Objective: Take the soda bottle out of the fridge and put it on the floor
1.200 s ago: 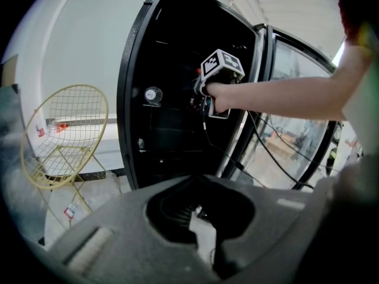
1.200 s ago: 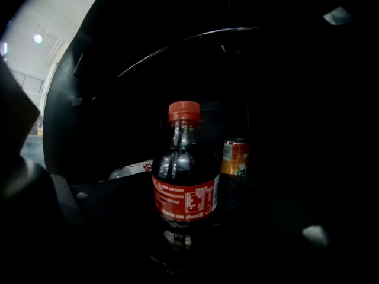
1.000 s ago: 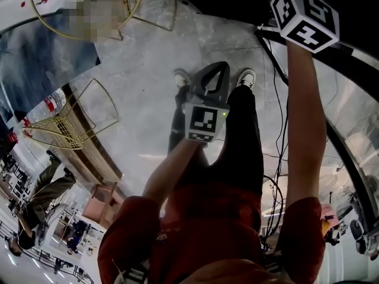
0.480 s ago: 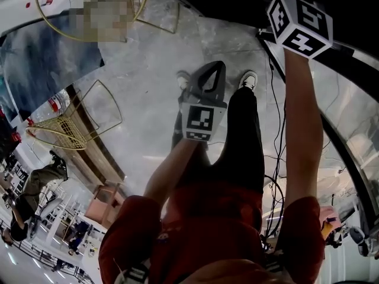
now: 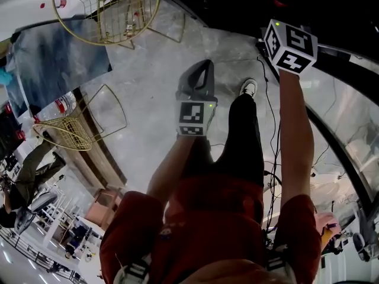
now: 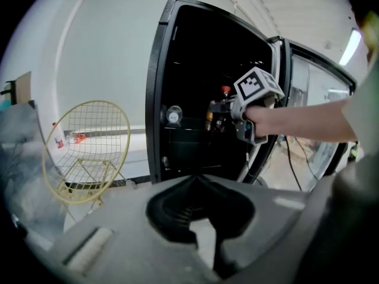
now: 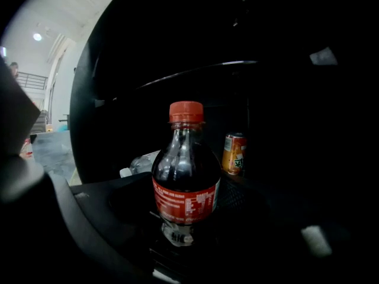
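Right tool (image 7: 181,226) is clamped on the bottle (image 7: 185,179), which I see upright inside the fridge (image 6: 156,93), a can (image 7: 234,154) at its far right. Left tool (image 6: 195,178) is closed, empty, outside the fridge.

Fridge door (image 6: 283,70) open, entry free; can (image 7: 235,154) just behind-R of soda bottle (image 7: 185,179), shelf (image 7: 201,70) low overhead.

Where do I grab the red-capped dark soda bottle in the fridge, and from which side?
The red-capped dark soda bottle stands upright, so I'd grip its red-labelled body, level, from the open front. An orange can stands behind it, to the right.
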{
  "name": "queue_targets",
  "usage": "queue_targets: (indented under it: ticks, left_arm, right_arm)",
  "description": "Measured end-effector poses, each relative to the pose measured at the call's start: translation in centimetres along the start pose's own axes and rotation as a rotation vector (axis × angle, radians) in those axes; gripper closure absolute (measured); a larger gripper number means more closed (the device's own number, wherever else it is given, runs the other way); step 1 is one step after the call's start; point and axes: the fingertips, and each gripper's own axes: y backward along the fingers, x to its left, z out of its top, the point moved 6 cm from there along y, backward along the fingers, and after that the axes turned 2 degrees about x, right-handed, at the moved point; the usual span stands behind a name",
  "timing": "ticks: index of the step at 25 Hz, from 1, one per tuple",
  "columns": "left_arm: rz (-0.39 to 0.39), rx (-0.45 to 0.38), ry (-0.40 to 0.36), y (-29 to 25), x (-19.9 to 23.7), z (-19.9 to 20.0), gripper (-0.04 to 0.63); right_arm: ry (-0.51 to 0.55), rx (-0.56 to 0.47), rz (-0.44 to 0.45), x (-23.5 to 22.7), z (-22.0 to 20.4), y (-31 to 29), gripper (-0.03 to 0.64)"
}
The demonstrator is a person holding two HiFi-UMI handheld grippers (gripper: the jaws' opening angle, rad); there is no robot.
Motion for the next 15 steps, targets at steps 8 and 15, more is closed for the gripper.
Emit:
queue_targets:
  ticks: [8, 15]
  left_arm:
    - [0.026, -0.033, -0.001, 3.0, 0.1, 4.7, 0.595]
    - [0.026, -0.025, -0.037, 7.0, -0.5, 8.2, 0.595]
  right_arm:
    - [-0.024, 0.121, 0.020, 2.2, -1.7, 5.5, 0.313]
    - [-0.068, 0.215, 0.029, 4.2, -2.0, 13.2, 0.313]
